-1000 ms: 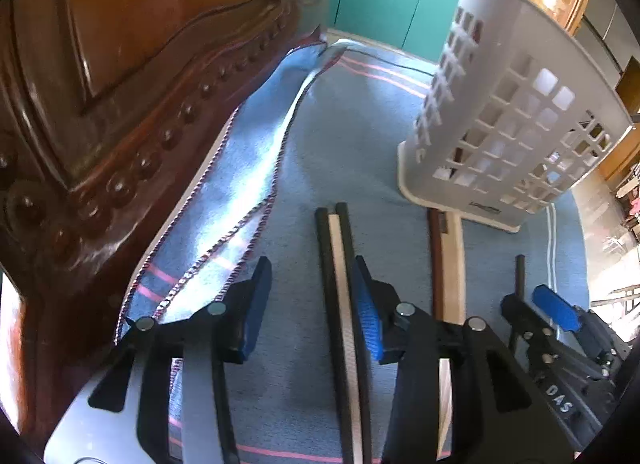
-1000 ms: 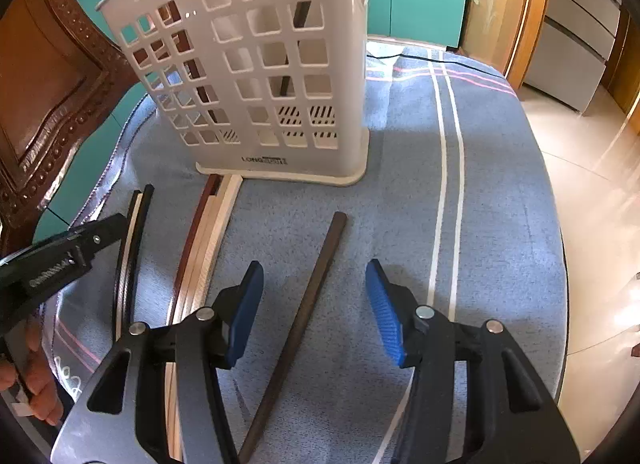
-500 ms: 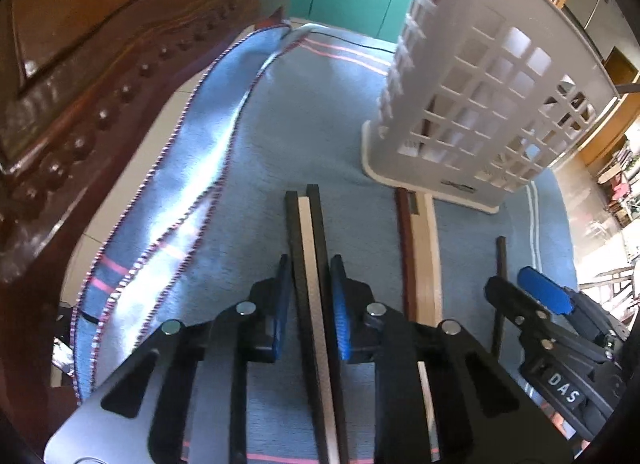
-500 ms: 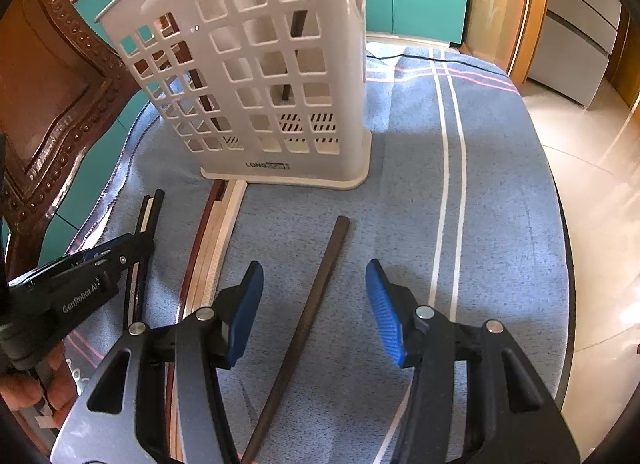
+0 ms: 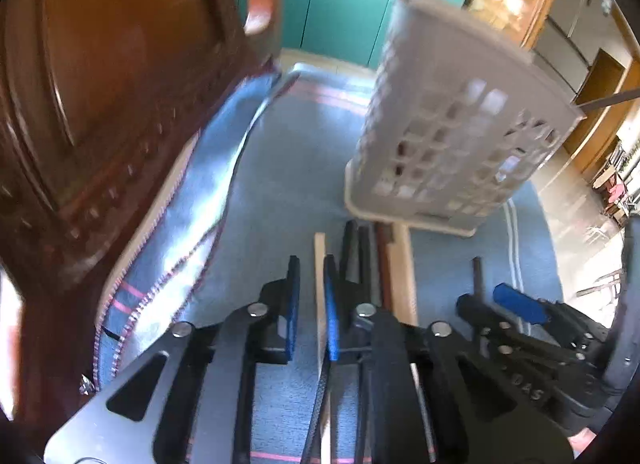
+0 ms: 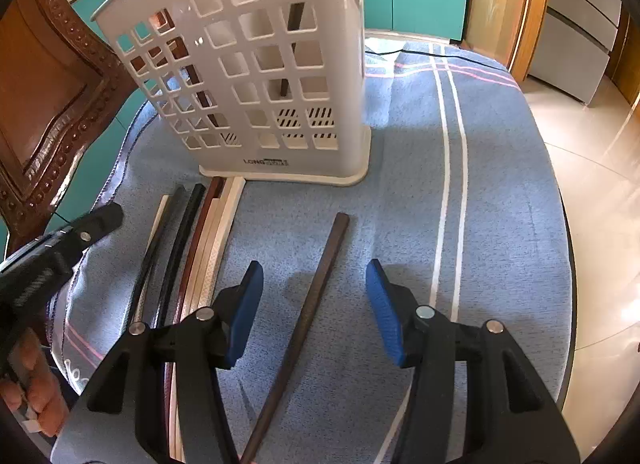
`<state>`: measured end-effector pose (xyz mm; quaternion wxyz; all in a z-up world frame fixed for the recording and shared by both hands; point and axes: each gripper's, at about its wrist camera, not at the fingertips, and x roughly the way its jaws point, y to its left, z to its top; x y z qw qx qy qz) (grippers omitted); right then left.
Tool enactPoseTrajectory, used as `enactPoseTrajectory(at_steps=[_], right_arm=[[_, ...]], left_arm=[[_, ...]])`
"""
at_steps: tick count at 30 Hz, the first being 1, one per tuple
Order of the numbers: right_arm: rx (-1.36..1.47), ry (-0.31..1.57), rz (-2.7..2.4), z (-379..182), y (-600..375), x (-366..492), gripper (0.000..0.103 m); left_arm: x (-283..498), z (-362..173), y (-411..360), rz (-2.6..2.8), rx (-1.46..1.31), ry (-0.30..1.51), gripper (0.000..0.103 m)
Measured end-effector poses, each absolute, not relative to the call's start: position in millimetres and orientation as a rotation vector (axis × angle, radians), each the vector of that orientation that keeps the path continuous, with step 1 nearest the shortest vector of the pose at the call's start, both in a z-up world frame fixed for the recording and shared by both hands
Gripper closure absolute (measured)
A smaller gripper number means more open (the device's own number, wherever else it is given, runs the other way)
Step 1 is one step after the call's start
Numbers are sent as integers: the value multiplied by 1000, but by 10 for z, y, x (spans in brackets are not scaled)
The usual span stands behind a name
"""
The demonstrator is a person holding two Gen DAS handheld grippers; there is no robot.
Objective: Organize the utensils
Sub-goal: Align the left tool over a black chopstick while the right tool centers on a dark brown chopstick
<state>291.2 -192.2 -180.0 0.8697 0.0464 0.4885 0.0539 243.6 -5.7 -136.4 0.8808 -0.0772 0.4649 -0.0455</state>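
Closing jaws on the left gripper (image 5: 310,304) have pinched a pale chopstick (image 5: 319,264) and begun lifting it off the blue cloth (image 6: 500,184).
From left to right: two black chopsticks (image 6: 176,248) lie beside it, then brown and cream ones, then a dark chopstick (image 6: 316,288) between the spread, empty jaws of the right gripper (image 6: 316,312). The white basket (image 6: 256,64) stands behind. With so thin a grip, the stick could swivel or slip out.

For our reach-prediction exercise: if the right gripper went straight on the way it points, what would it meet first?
Most likely the dark brown chopstick lying between its open fingers on the blue cloth; the white slotted basket stands farther beyond.
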Motion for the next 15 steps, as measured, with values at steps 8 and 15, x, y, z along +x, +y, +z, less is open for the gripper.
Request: enactPoseTrajectory(at_steps=[8, 15], right_arm=[[92, 1026, 112, -1812, -1896, 2918, 50], [98, 1029, 112, -1821, -1916, 2926, 50]], left_arm=[[2567, -1524, -33, -106, -185, 1033, 72], [2595, -1508, -230, -113, -102, 994, 68]])
